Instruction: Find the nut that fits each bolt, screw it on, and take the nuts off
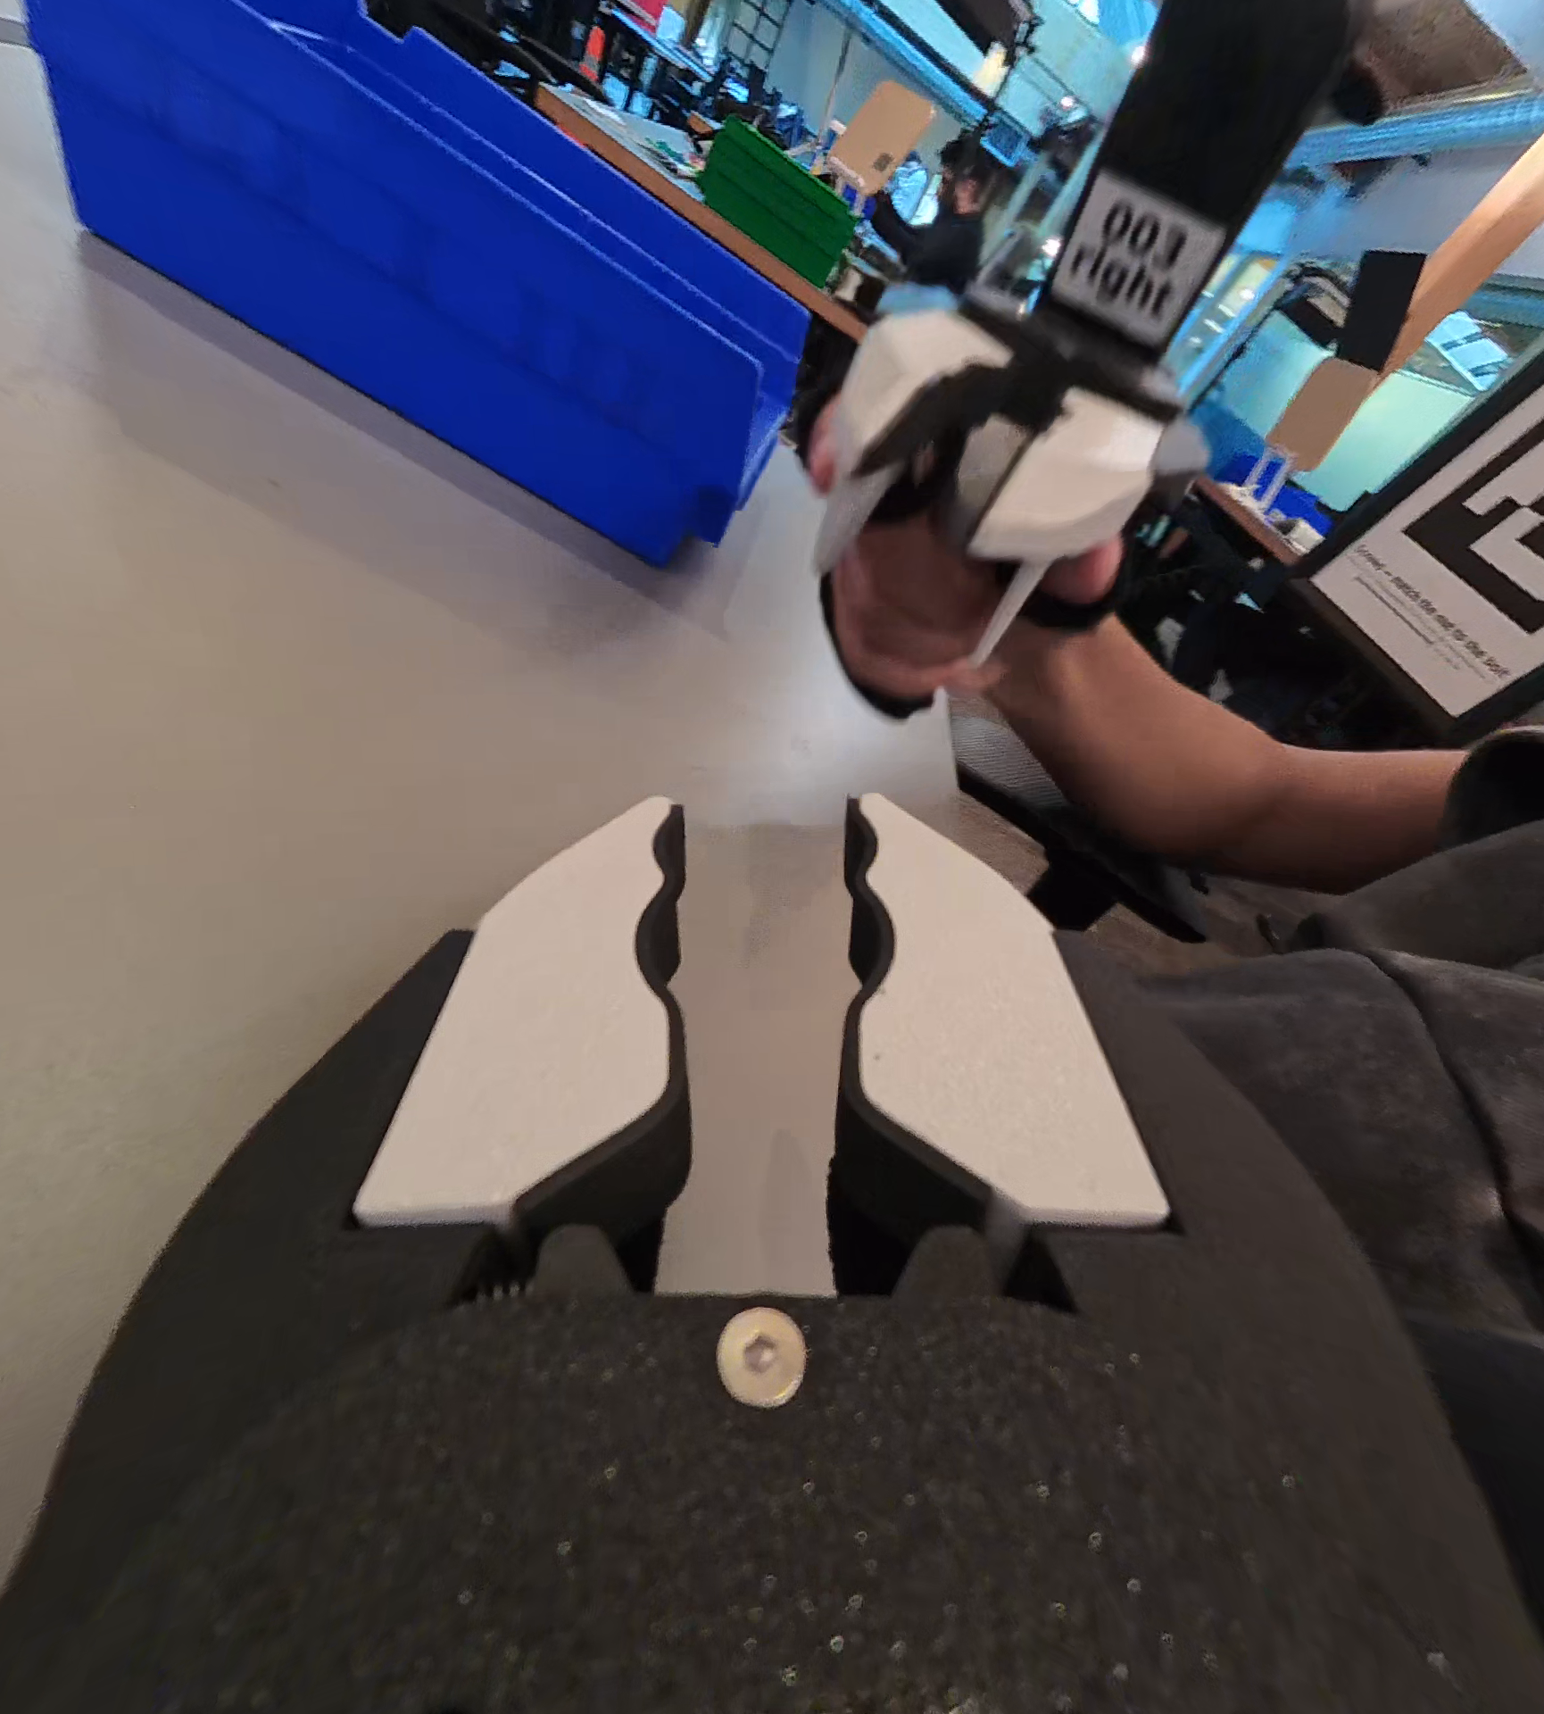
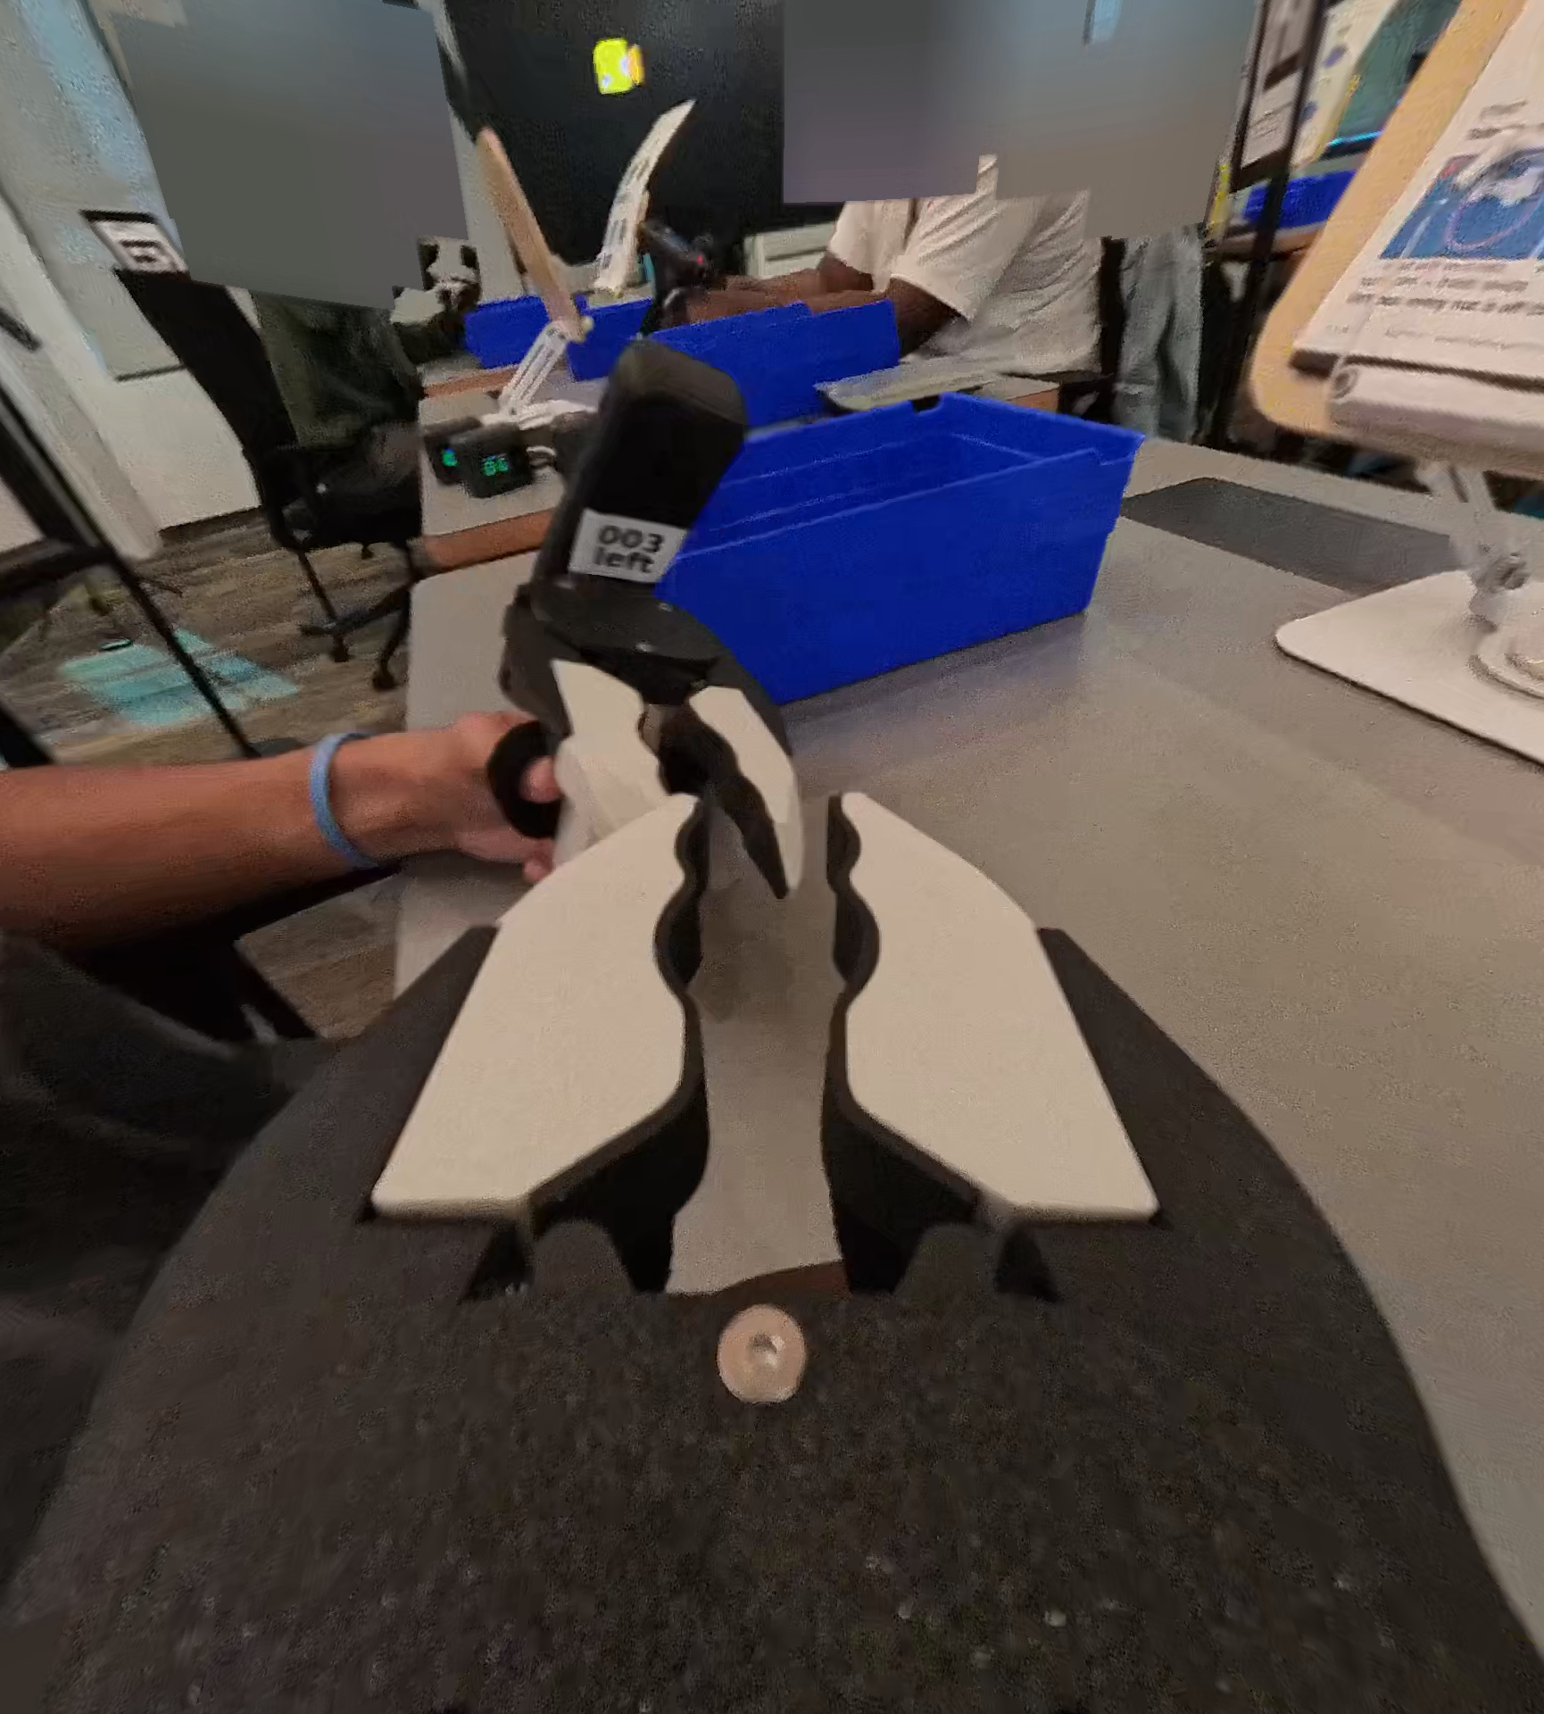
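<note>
No bolt or nut shows in either view, so I can't say where they lie; perhaps inside the blue bin (image 2: 898, 547) in the upper middle of the right wrist view, though its contents are hidden. By my reckoning nothing has been started. Two grippers: the left gripper (image 1: 764, 816) and the right gripper (image 2: 768, 812), fingers on each parted a little and holding nothing, low over the bare grey worktop (image 2: 1213, 881). One bin sits on this worktop.
</note>
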Action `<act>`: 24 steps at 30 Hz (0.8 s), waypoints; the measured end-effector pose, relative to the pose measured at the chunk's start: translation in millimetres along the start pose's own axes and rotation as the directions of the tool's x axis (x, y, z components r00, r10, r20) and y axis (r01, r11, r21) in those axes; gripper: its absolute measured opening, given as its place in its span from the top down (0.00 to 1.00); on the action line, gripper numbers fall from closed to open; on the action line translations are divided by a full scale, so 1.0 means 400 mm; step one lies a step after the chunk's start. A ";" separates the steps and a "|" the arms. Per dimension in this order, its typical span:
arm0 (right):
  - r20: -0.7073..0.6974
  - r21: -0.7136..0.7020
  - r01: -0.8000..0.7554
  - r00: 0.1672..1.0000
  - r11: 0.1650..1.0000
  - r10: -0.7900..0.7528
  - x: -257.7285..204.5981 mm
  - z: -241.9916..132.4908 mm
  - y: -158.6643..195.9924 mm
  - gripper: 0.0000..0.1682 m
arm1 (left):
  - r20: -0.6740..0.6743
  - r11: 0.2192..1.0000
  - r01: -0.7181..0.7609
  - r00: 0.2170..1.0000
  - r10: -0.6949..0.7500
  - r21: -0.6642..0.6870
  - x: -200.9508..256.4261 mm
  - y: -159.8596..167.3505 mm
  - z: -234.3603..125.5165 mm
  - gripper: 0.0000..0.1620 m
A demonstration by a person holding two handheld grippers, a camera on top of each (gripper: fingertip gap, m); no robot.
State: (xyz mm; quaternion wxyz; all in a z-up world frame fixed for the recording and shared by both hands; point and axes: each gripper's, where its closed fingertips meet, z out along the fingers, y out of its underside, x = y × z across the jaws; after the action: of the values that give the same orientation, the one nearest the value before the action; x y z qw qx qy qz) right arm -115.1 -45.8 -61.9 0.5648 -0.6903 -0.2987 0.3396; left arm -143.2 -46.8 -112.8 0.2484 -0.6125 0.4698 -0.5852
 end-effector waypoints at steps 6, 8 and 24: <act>-0.232 0.132 0.088 0.971 0.987 -0.055 0.091 0.020 0.012 0.86 | 0.010 0.994 -0.083 0.996 0.084 -0.078 0.022 0.026 0.019 0.75; -0.258 0.131 0.123 0.962 0.984 -0.086 0.091 0.009 0.020 0.88 | 0.019 0.993 -0.074 0.997 0.076 -0.089 0.037 0.015 0.025 0.74; -0.272 0.100 0.193 0.949 0.976 -0.160 0.063 0.009 0.046 0.93 | 0.847 0.780 0.573 0.260 -0.464 0.252 -0.626 -0.140 -0.737 0.80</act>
State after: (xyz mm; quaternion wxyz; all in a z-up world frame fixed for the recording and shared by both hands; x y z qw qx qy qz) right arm -102.6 -27.3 -84.0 0.6698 -0.6625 -0.2602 0.2115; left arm -375.5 267.1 -129.5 0.2136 -0.9520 0.0752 -0.2058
